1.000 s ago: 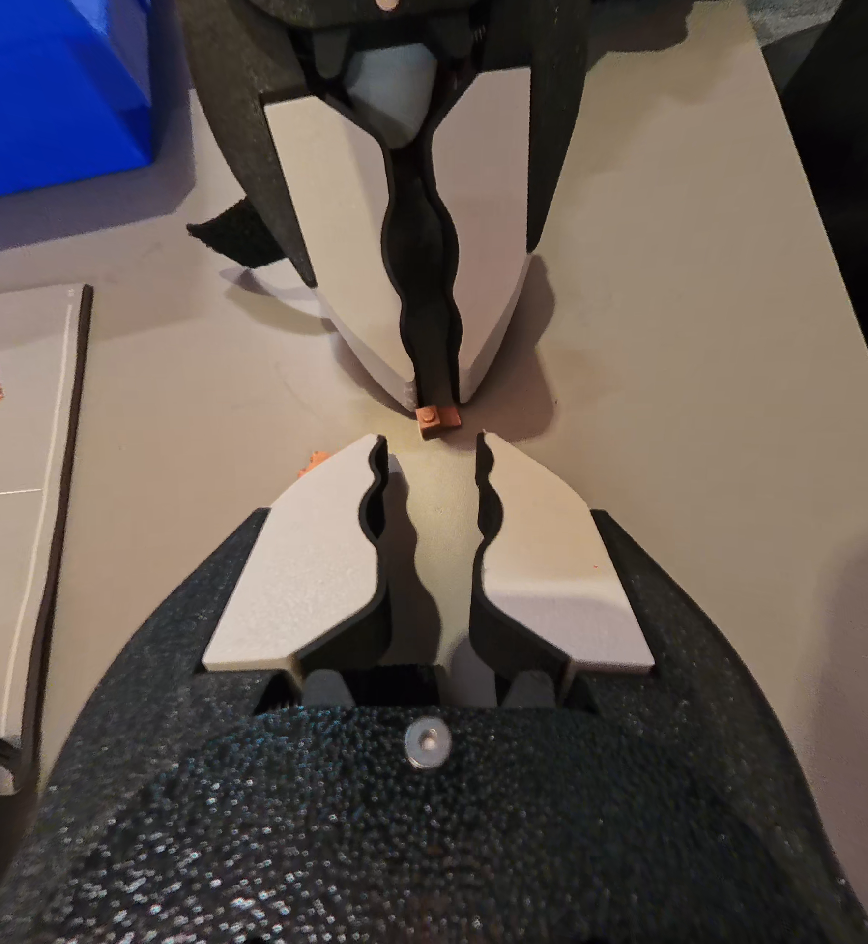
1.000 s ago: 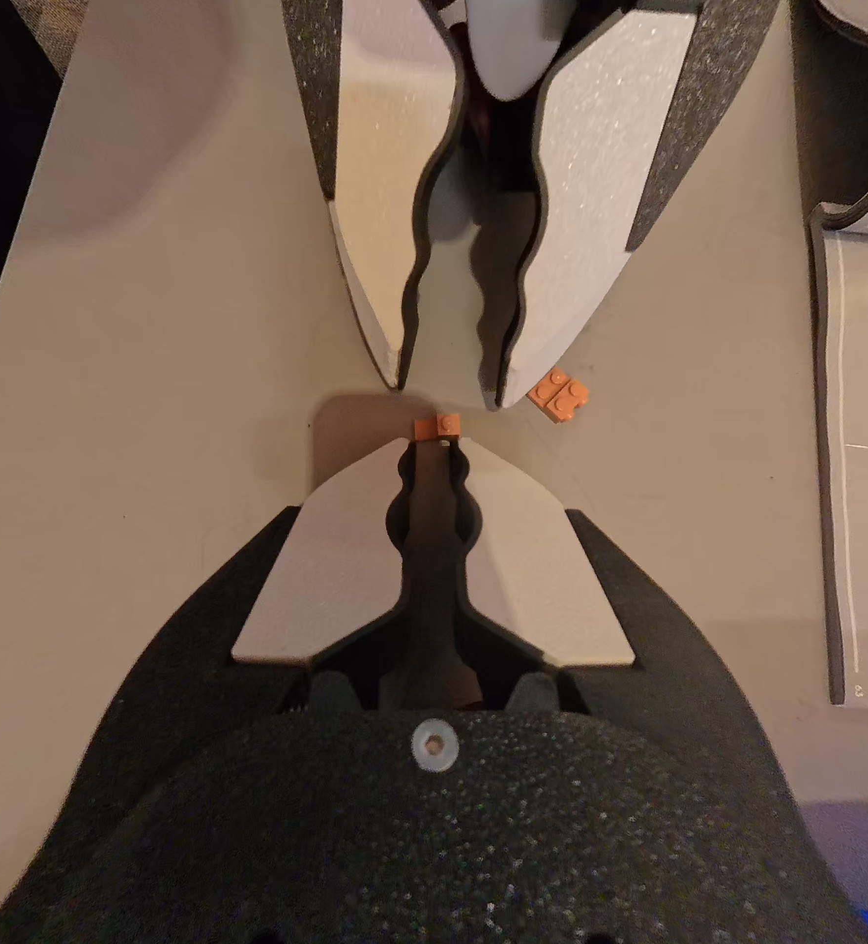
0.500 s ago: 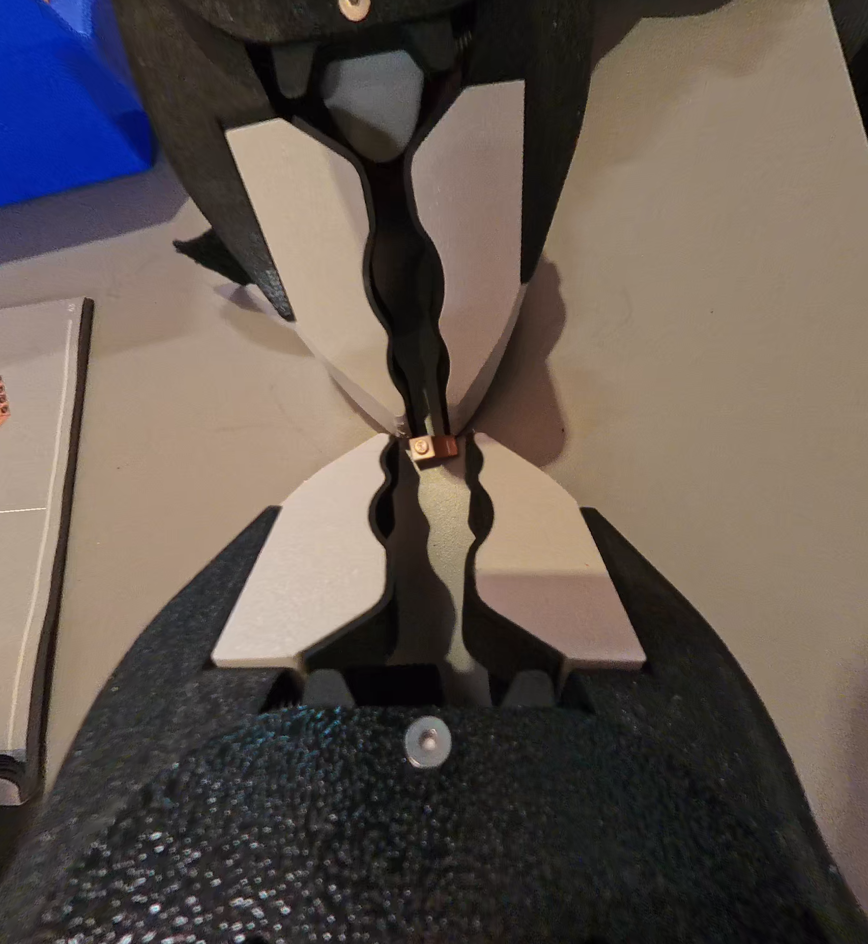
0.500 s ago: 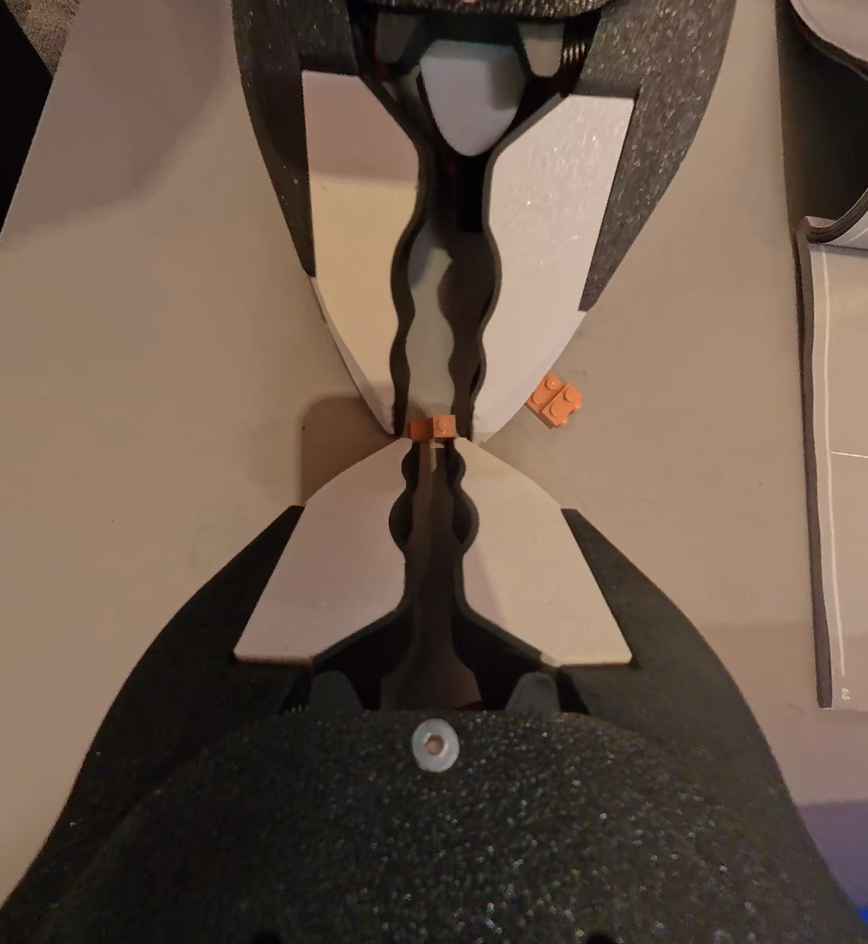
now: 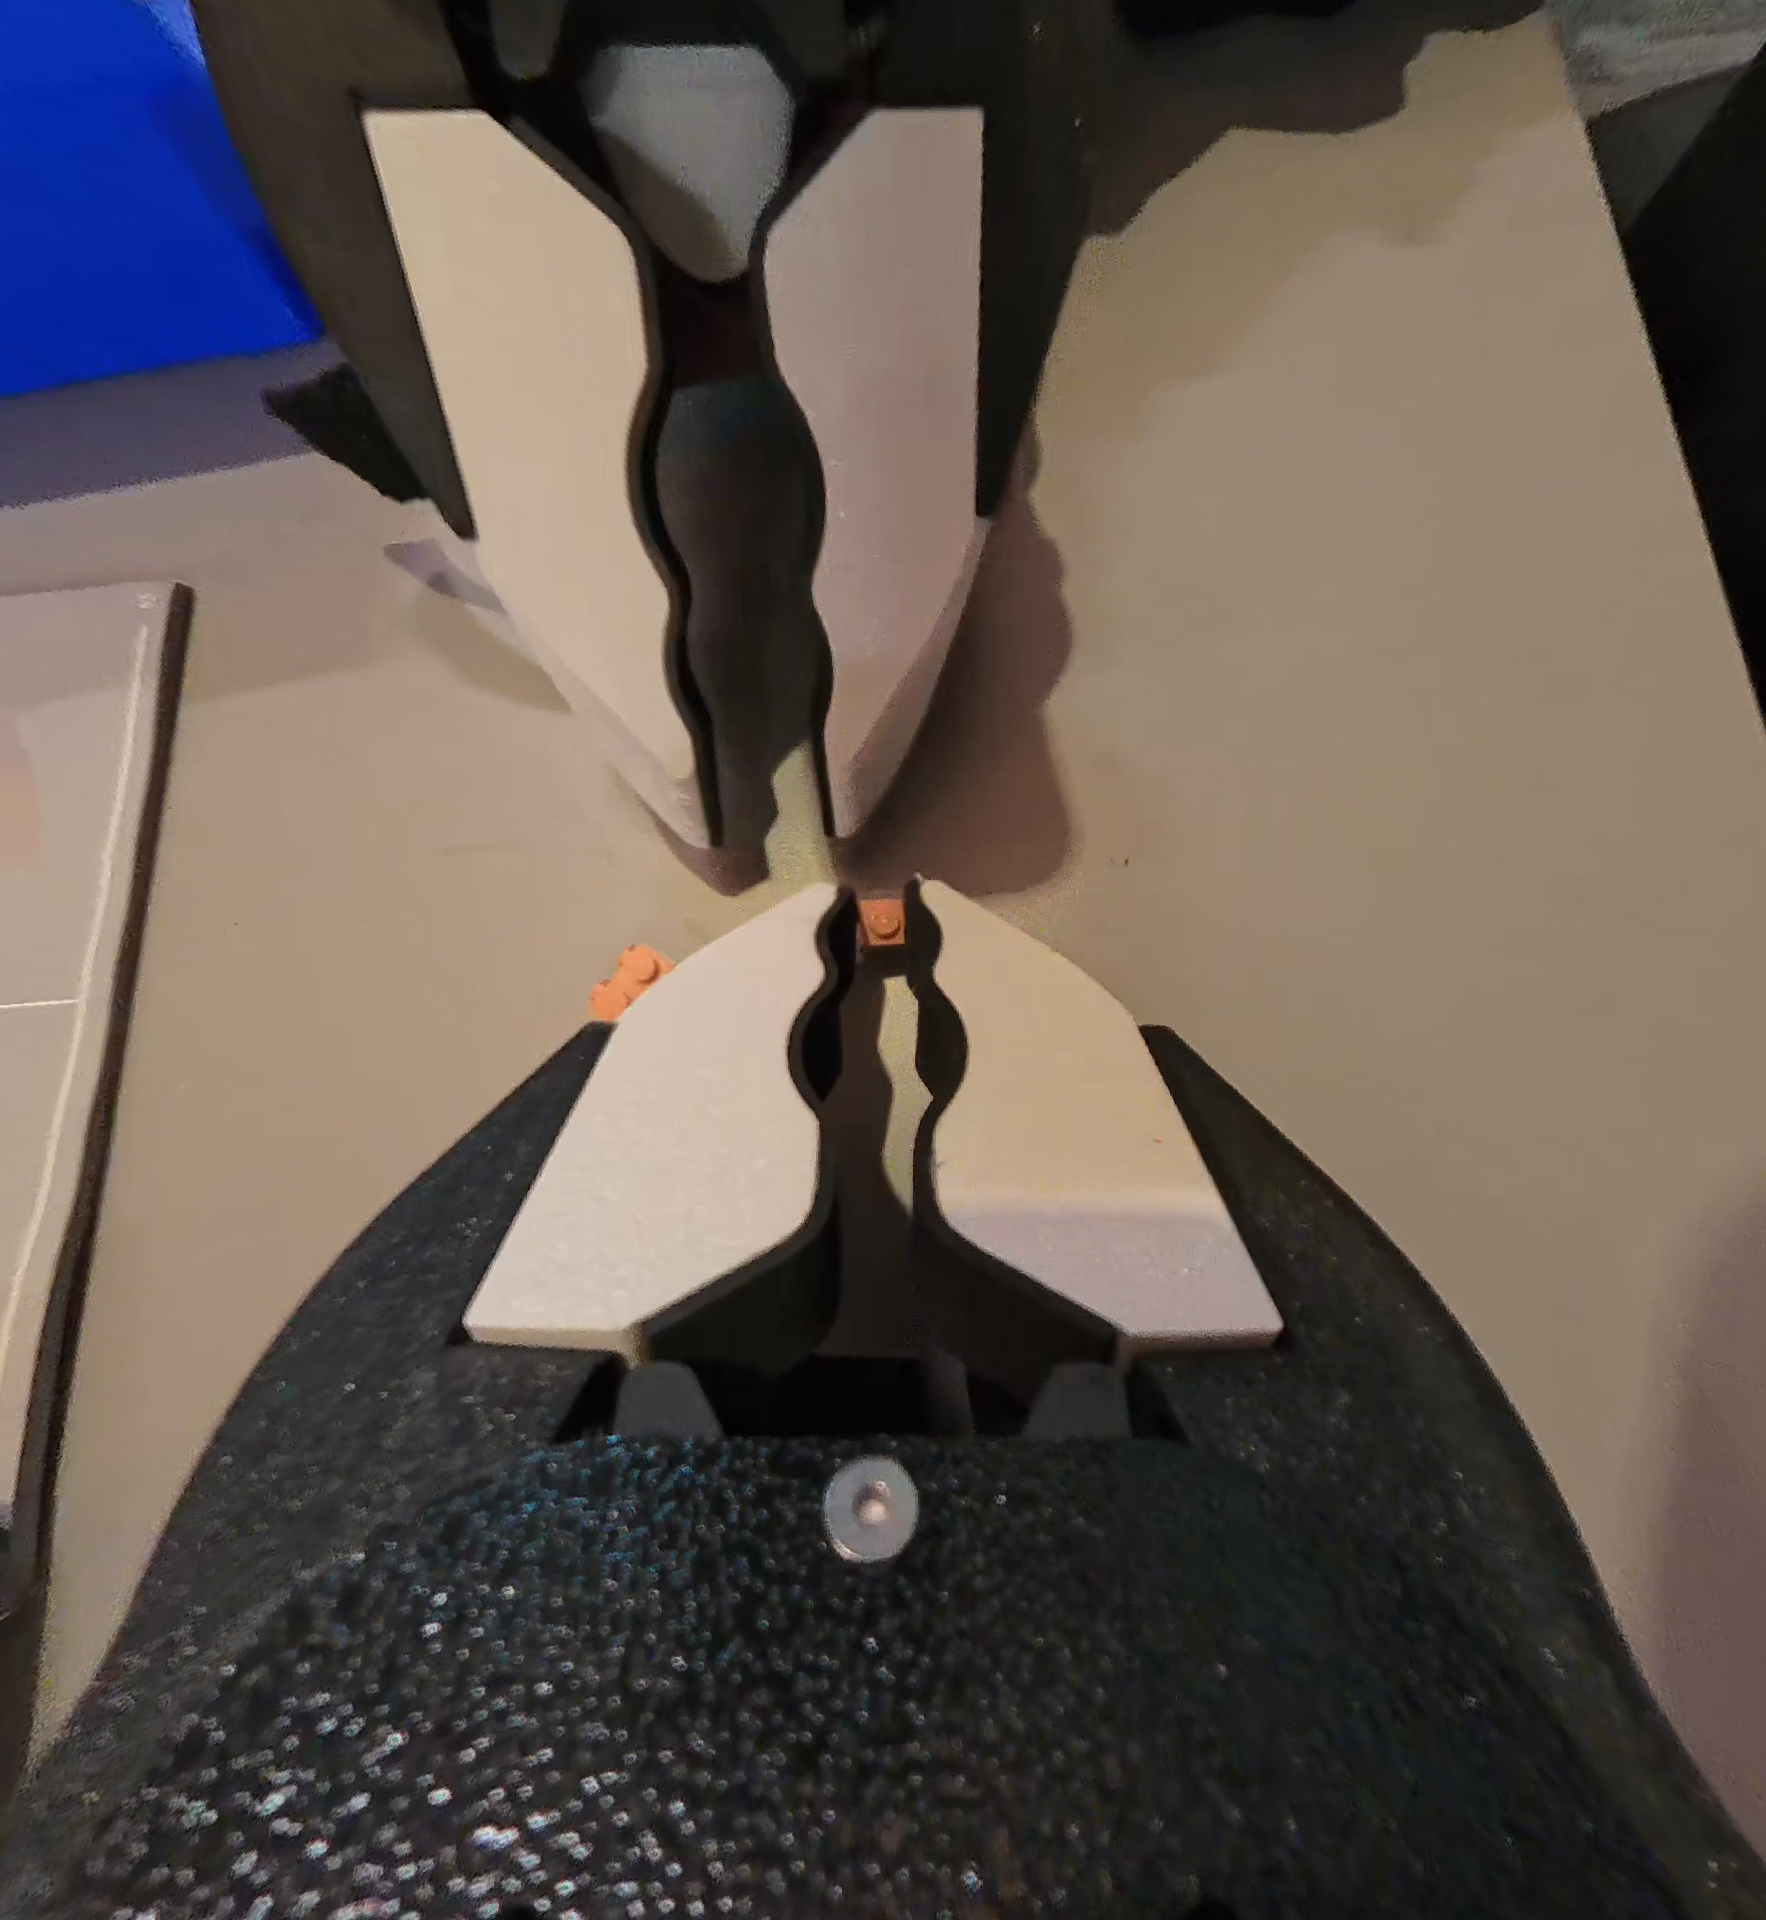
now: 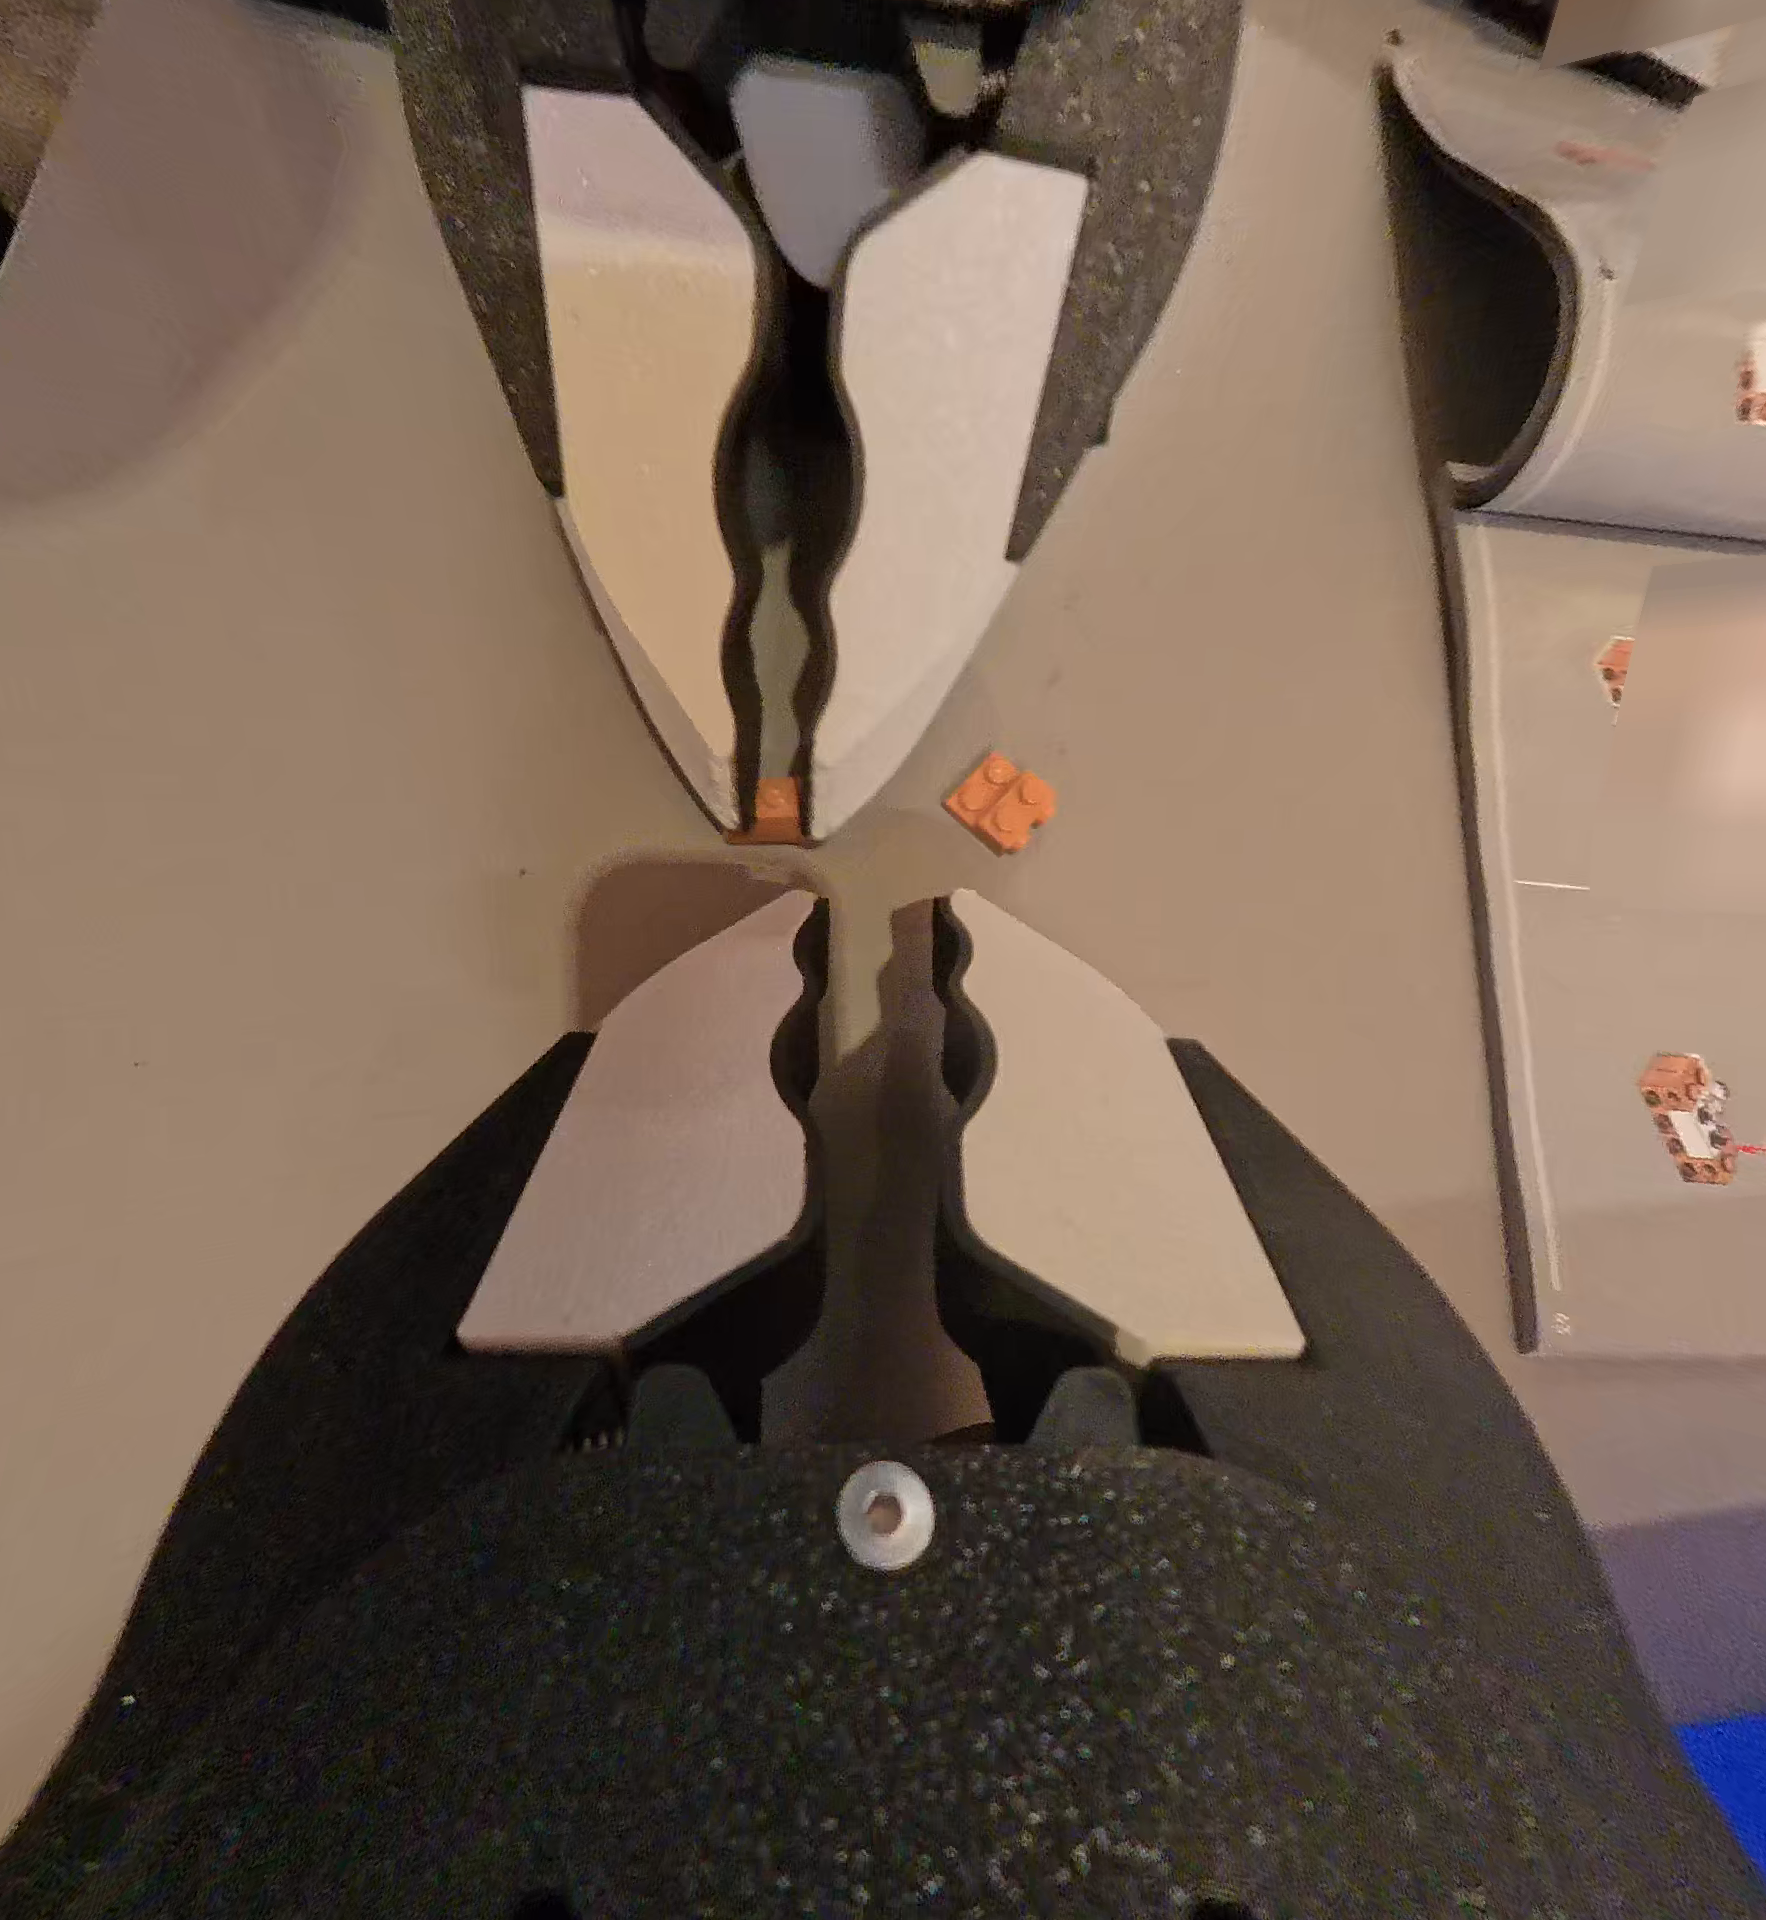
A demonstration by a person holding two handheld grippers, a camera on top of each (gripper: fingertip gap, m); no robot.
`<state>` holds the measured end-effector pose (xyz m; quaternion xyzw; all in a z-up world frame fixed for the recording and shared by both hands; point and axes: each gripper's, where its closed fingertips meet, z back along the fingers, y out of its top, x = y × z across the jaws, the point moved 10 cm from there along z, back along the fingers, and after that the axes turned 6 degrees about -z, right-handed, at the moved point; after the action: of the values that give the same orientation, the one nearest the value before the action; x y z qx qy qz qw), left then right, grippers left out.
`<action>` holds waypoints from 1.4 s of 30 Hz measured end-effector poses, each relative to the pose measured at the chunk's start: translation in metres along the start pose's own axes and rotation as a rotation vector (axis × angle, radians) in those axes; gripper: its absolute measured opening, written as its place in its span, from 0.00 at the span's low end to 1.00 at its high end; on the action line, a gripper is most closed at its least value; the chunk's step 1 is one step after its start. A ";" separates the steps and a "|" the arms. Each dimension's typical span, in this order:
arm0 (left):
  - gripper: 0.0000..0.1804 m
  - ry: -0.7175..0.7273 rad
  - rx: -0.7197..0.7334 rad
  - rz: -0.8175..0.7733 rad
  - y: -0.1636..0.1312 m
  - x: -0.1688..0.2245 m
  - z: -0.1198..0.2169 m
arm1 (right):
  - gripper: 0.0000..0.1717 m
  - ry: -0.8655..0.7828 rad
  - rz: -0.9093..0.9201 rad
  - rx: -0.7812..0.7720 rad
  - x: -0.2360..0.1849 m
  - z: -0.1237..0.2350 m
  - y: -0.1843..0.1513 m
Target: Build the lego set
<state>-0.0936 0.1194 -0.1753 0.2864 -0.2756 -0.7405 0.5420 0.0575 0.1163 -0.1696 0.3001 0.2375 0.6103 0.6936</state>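
1. The table (image 6: 235,727) is occupied mid-surface by two facing grippers; a booklet (image 6: 1668,935) lies along one edge.
2. The left gripper (image 5: 882,914) is clamped on a small orange brick (image 5: 881,923).
3. The right gripper (image 6: 884,914) is held open, nothing between its tips.
4. An orange plate (image 6: 1001,802), apparently two pieces joined, lies flat just beside the left gripper.

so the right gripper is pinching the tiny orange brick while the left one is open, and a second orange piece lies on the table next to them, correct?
Not quite: the grippers are swapped. The left gripper pinches the tiny orange brick at its fingertips, and the right gripper stands open with only table between its fingers. Both wrist views show this. The second orange piece does lie on the table beside them.
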 end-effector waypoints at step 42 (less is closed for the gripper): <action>0.09 -0.017 -0.025 0.077 -0.026 -0.023 0.019 | 0.10 0.118 -0.005 -0.020 0.020 -0.028 0.013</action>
<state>-0.1182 0.1500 -0.1777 0.2626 -0.2817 -0.7250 0.5711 0.0322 0.1402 -0.1795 0.2559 0.2725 0.6276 0.6829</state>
